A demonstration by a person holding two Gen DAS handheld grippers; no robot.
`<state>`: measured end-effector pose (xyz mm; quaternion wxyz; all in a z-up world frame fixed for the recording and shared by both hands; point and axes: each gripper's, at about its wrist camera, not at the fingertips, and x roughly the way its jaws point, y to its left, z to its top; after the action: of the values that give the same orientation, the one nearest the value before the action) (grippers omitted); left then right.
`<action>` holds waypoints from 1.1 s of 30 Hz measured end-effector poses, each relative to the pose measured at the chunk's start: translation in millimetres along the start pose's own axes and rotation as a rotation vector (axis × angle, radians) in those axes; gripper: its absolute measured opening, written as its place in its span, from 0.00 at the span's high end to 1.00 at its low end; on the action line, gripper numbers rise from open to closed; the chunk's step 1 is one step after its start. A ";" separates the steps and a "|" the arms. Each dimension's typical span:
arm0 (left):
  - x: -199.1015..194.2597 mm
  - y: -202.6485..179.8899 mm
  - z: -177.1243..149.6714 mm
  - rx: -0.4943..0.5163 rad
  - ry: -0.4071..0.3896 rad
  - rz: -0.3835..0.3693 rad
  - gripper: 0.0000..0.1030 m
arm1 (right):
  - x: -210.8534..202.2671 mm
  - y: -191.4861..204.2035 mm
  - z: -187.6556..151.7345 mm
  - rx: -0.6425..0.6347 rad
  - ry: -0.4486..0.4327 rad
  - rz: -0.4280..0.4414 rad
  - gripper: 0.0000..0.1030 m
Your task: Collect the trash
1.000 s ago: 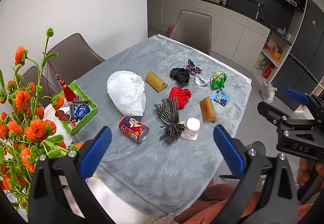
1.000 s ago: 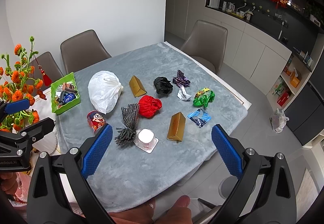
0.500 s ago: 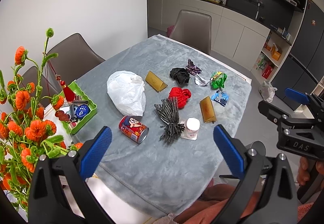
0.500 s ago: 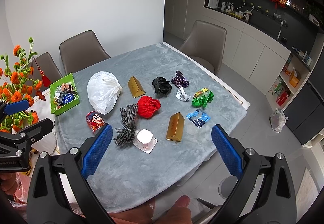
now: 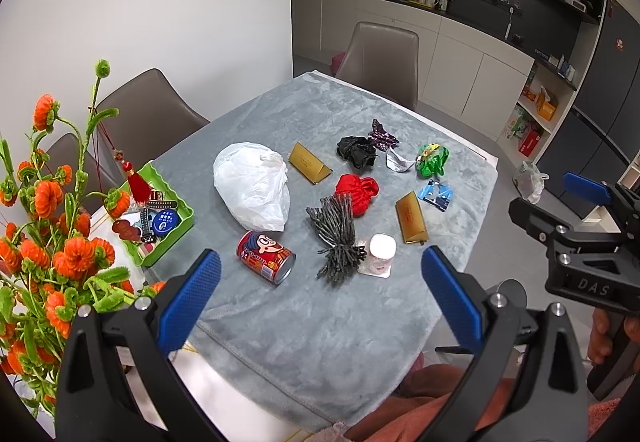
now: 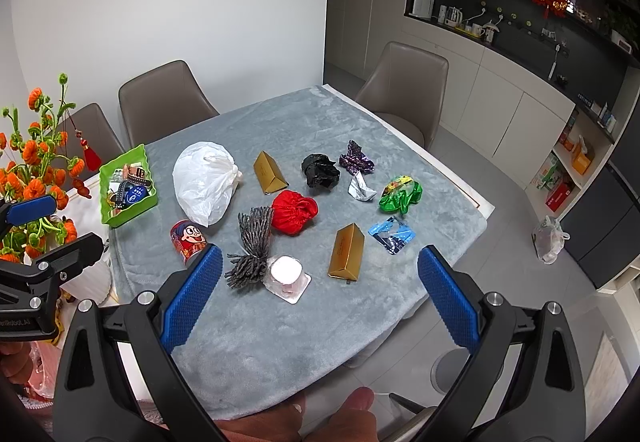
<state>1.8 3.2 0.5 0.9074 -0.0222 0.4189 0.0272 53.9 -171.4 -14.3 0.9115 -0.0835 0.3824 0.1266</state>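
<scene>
Trash lies on a grey cloth-covered table (image 5: 328, 326): a white plastic bag (image 5: 252, 186) (image 6: 204, 178), a red can (image 5: 265, 257) (image 6: 188, 241), a grey yarn bundle (image 5: 336, 238), a white cup on a card (image 6: 286, 272), a red cloth pouch (image 6: 294, 211), two gold boxes (image 6: 347, 250) (image 6: 269, 173), black, purple, silver, green (image 6: 400, 194) and blue (image 6: 392, 236) wrappers. My left gripper (image 5: 320, 298) and right gripper (image 6: 318, 296) are both open and empty, held above the table's near edge.
A green tray (image 5: 182, 232) of small items sits at the table's left, beside orange artificial flowers (image 5: 40, 242). Brown chairs (image 6: 404, 78) stand around the table. A filled plastic bag (image 6: 550, 238) lies on the floor at the right.
The right wrist view has shifted slightly; the table items sit a little further left in it. The left gripper has not visibly moved.
</scene>
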 end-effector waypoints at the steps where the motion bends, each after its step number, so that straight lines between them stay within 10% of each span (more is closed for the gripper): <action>1: 0.2 0.2 0.2 0.000 0.000 0.000 0.04 | 0.0 0.7 0.1 0.000 0.000 0.000 0.08; 33: 10.3 3.1 3.7 -0.014 0.029 0.019 0.04 | 21.6 7.9 6.5 -0.025 0.031 0.025 0.08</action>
<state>11.0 6.8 -4.9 0.9007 -0.0251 0.4319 0.0386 70.5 -158.7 -25.8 0.9027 -0.0921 0.3959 0.1415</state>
